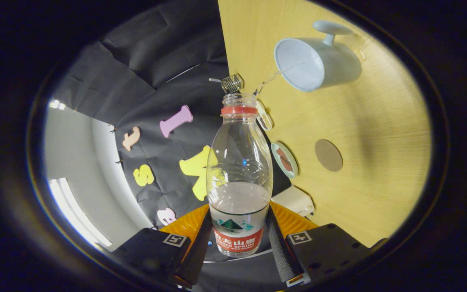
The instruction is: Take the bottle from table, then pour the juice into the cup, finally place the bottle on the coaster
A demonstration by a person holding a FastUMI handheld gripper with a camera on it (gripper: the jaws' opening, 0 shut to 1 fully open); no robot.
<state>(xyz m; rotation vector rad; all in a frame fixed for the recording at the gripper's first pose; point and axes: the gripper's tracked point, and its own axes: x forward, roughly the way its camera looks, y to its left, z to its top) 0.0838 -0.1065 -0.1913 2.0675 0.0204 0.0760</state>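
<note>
Gripper view: looking along the two fingers while the whole scene is sitting rolled to one side, so the wooden table (pixel 363 170) is appearing as a slanted plane beside the dark booth wall (pixel 152 101).
Gripper (pixel 239 247): its two fingers are pressing on opposite sides of the bottle's lower body, closed down to the width of the bottle and no further.
Fingers (pixel 279 253): one is lying against each flank of the label band, with the bottle sitting squarely between them.
Bottle (pixel 239 170): a clear plastic bottle with a red neck ring, uncapped, is being held in the fingers and pointing away from the camera, its mouth aiming toward the cup.
Liquid (pixel 239 198): clear liquid is filling roughly the lower part of the bottle, its surface sitting just above the label.
Stream (pixel 272 77): a thin clear thread of liquid is running from the bottle's mouth across to the rim of the cup.
Cup (pixel 312 63): a pale blue-grey mug with a handle is standing on the table beyond the bottle's mouth, its open top facing the camera.
Coaster (pixel 328 155): a round brown disc is lying flat on the table, well apart from the cup and off to the side of the bottle's shoulder.
Small dish (pixel 284 159): lying at the table's edge, between the bottle and the coaster, holding something reddish-brown.
White block (pixel 294 199): sitting near the table's edge just ahead of one finger.
</note>
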